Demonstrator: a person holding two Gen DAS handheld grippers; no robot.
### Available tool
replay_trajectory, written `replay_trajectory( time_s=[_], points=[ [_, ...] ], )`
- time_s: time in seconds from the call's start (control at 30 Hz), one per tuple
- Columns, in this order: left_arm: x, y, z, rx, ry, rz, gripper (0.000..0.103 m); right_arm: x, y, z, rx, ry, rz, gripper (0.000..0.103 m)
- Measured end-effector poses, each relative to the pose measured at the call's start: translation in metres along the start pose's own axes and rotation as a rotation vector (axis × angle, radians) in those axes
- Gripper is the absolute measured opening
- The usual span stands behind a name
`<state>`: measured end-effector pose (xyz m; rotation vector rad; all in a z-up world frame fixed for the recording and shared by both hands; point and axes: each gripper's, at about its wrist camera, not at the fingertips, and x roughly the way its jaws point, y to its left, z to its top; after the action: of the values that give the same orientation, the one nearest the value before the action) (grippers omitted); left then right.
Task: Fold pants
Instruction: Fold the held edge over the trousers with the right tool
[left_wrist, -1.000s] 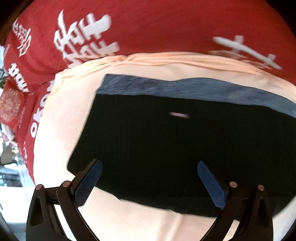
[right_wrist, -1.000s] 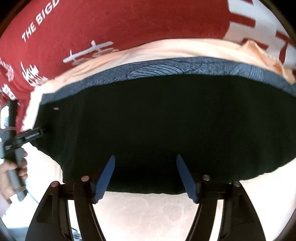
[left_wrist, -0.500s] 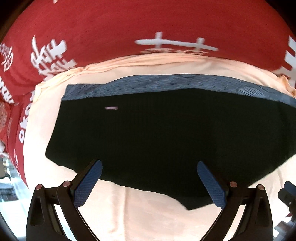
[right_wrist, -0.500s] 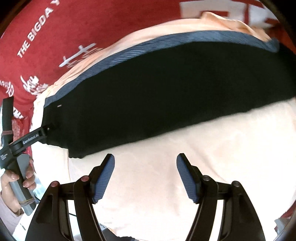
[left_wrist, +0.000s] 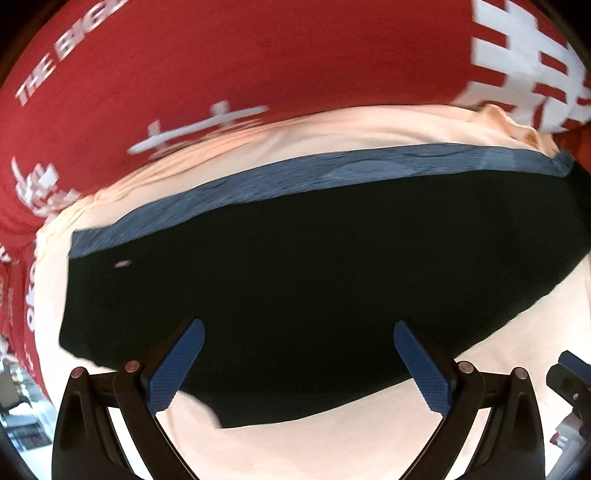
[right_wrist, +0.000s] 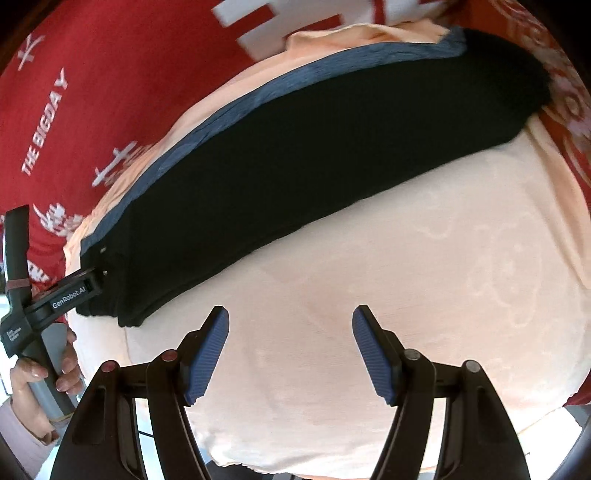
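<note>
The black pants (left_wrist: 314, 280) lie folded lengthwise on the peach cloth (right_wrist: 406, 277). Both the left hand-held gripper (left_wrist: 299, 365) and right hand-held gripper (right_wrist: 290, 350) have pulled back, wide and empty; the right one now hangs beside the pants, ready for another fold.

One pair of black pants (left_wrist: 314, 280), one peach cloth (right_wrist: 406, 277), one red printed cloth (left_wrist: 258, 74) — and two grippers, left (left_wrist: 299, 363) and right (right_wrist: 290, 349).

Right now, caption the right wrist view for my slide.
Open right gripper hovers over peach cloth, beside folded black pants.
</note>
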<state>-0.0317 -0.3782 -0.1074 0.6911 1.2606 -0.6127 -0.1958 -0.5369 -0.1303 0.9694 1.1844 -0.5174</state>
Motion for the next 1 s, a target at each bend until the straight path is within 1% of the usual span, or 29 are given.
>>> replay_trajectory(
  time_s=[0.23,0.33,0.47,0.57,0.63,0.67,0.73,0.77,0.8,0.83,0.87,0.9,0.93,0.97,1.0],
  points=[
    [0.003,-0.077,0.016,0.083,-0.031,-0.031,0.103,-0.021,-0.053,0.017,0.100,-0.078,0.017,0.073],
    [0.005,-0.102,0.023,0.101,-0.048,-0.040,0.103,-0.031,-0.077,0.030,0.135,-0.123,-0.001,0.073],
    [0.013,-0.121,0.034,0.084,-0.080,-0.012,0.103,-0.039,-0.099,0.053,0.168,-0.186,-0.022,0.073],
    [0.025,-0.123,0.038,0.056,-0.062,-0.003,0.103,-0.044,-0.109,0.074,0.179,-0.256,-0.074,0.070],
    [0.030,-0.124,0.039,0.048,-0.064,0.001,0.103,-0.043,-0.117,0.087,0.187,-0.278,-0.116,0.054],
    [0.033,-0.123,0.039,0.051,-0.070,0.003,0.103,-0.040,-0.121,0.094,0.202,-0.281,-0.140,0.051],
    [0.033,-0.127,0.039,0.060,-0.081,0.014,0.103,-0.035,-0.129,0.104,0.225,-0.279,-0.159,0.038],
    [0.032,-0.127,0.040,0.060,-0.083,0.019,0.103,-0.029,-0.135,0.109,0.241,-0.262,-0.164,0.033],
    [0.030,-0.127,0.039,0.059,-0.090,0.024,0.103,-0.028,-0.139,0.109,0.247,-0.257,-0.164,0.023],
    [0.029,-0.130,0.035,0.061,-0.105,0.036,0.103,-0.028,-0.141,0.111,0.251,-0.258,-0.173,0.010],
    [0.029,-0.131,0.035,0.069,-0.115,0.044,0.103,-0.032,-0.142,0.112,0.242,-0.277,-0.163,0.010],
    [0.031,-0.132,0.034,0.076,-0.111,0.045,0.103,-0.038,-0.139,0.112,0.220,-0.302,-0.173,0.009],
    [0.034,-0.133,0.034,0.079,-0.102,0.046,0.103,-0.041,-0.135,0.113,0.198,-0.315,-0.197,0.008],
    [0.036,-0.132,0.033,0.070,-0.099,0.041,0.103,-0.045,-0.131,0.115,0.160,-0.336,-0.255,0.006],
    [0.035,-0.130,0.031,0.063,-0.102,0.037,0.103,-0.046,-0.131,0.114,0.153,-0.337,-0.263,0.006]
  ],
)
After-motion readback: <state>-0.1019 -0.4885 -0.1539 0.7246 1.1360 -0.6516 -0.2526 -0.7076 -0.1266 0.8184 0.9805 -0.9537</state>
